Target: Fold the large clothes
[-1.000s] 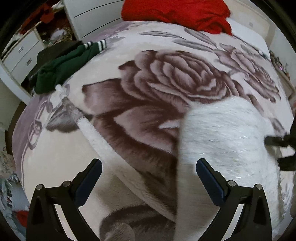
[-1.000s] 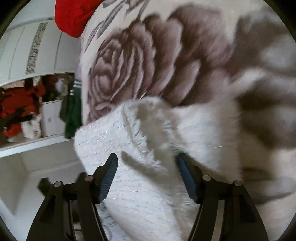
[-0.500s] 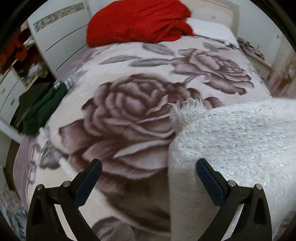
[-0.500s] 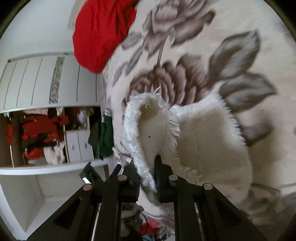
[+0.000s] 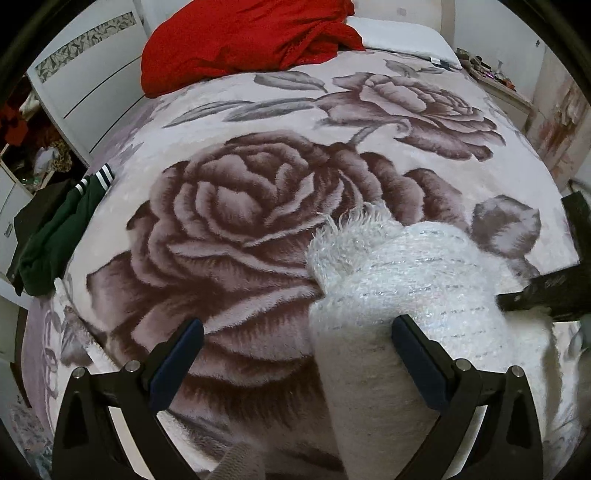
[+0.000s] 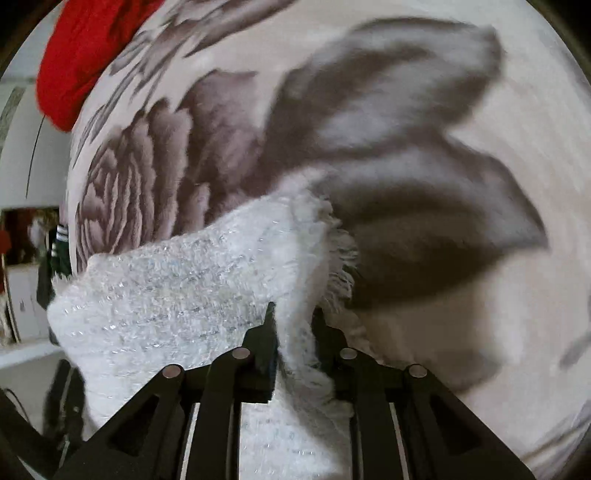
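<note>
Right gripper [image 6: 291, 325] fingers pinch the white fuzzy garment [image 6: 192, 295] but are opening, left gripper [image 5: 295, 350] fingers spread empty, so the fold may slip and flop open on the bed [image 5: 240, 206].

Under me is a bed [image 5: 399, 35] spread with a plush pale blanket [image 5: 236, 206] printed with big mauve-brown roses. On the blanket lie the white fuzzy garment [image 5: 399, 273], a red heap of cloth [image 5: 240, 37] at the far end, and a dark green garment [image 5: 55, 236] with striped cuff draped over the left edge.
</note>
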Demonstrator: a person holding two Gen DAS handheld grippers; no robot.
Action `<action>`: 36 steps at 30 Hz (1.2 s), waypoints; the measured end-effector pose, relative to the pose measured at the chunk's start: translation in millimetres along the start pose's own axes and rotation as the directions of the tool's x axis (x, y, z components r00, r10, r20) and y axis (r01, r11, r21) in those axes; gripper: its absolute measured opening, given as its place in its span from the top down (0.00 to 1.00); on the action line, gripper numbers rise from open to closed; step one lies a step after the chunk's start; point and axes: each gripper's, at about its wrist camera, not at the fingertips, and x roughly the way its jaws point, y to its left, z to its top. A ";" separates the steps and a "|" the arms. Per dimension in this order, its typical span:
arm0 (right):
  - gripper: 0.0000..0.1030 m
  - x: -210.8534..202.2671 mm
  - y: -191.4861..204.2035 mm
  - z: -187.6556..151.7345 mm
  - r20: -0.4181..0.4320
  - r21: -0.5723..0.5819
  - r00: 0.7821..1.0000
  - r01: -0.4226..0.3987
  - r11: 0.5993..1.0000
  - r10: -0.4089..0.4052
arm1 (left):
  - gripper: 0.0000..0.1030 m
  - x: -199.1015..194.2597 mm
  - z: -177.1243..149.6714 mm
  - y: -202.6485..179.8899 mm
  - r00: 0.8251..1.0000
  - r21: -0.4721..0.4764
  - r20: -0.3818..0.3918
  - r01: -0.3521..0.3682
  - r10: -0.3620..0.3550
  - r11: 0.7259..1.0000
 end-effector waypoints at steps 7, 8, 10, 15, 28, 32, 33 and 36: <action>0.66 -92.3 12.5 -1.2 0.072 -0.027 0.997 -0.012 1.000 0.014 | 0.00 -3.0 -10.3 14.1 1.000 -0.059 -0.004 0.013 -0.014 0.998; 0.66 -106.8 28.6 -11.0 0.114 -0.088 0.993 0.007 0.996 0.003 | 0.00 -2.0 -11.6 16.7 1.000 -0.075 -0.005 0.027 -0.027 0.997; 0.66 -116.1 62.5 -27.5 0.106 -0.193 0.994 -0.003 0.981 0.024 | 0.00 -0.9 -13.3 20.1 0.999 -0.095 -0.003 0.041 -0.042 0.995; 0.66 -38.9 127.0 -45.3 -0.148 -0.286 0.987 -0.101 0.953 0.060 | 0.00 -6.8 -17.9 34.3 0.999 -0.126 -0.012 0.032 -0.034 0.992; 0.67 68.8 192.2 -73.5 -0.149 -0.487 0.941 0.198 0.851 -0.304 | 0.00 -45.8 -81.5 109.7 0.996 -0.332 -0.065 -0.073 0.055 0.940; 0.57 6.6 177.8 -70.8 -0.188 -0.395 0.978 0.007 0.919 -0.088 | 0.00 -56.8 -77.0 102.1 1.000 -0.314 -0.014 -0.012 0.008 0.949; 0.52 -14.6 164.6 -68.7 -0.164 -0.361 0.986 -0.026 0.932 -0.036 | 0.00 -55.6 -76.3 97.8 1.000 -0.306 -0.011 0.011 -0.015 0.952; 0.39 -49.6 123.7 -60.3 -0.055 -0.356 0.998 0.002 0.935 -0.023 | 0.00 -44.7 -77.2 89.2 0.997 -0.317 -0.038 0.058 -0.074 0.947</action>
